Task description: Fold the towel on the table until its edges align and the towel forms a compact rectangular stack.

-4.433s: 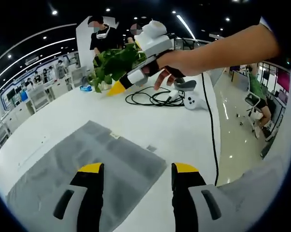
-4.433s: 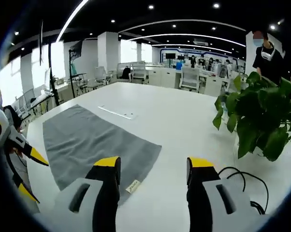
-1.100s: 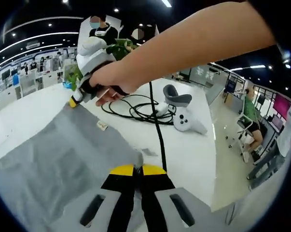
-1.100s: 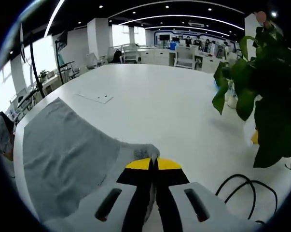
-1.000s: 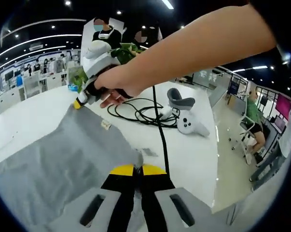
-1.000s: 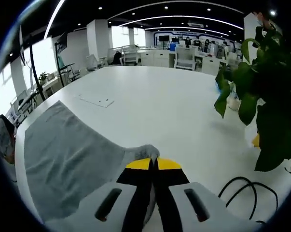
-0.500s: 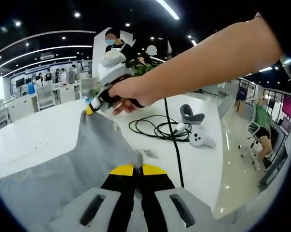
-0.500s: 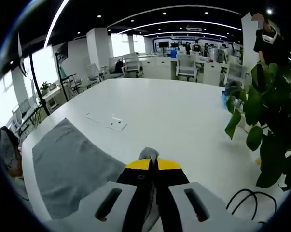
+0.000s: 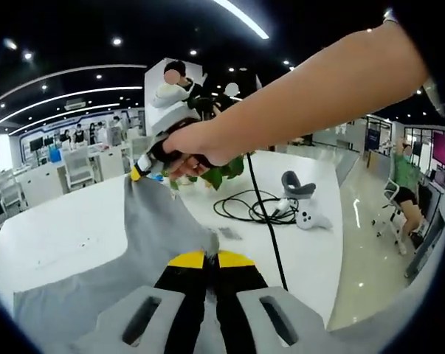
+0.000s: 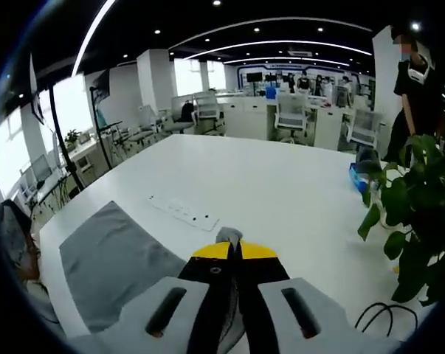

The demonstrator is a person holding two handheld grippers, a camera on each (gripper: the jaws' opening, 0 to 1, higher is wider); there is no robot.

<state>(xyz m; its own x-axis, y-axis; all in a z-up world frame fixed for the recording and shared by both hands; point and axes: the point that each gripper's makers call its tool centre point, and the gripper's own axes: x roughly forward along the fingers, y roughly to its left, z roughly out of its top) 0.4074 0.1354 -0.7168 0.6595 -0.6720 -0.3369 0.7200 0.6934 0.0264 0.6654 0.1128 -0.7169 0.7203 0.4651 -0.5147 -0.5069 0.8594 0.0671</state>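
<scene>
I've got both corners pinched: left gripper and right gripper each clamp the grey towel, lifted off the white table. It's soft, light, droopy, so I'd grip at corners.

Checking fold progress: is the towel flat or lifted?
Lifted: both tongs, left and right, pinch corners of the towel, raising that edge.

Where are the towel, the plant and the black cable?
towel (image 9: 97,254), left gripper view, on the flat grey cloth.
plant (image 10: 421,203), right gripper view, on its green leaves.
black cable (image 9: 252,210), left gripper view, on the coiled loops.
</scene>
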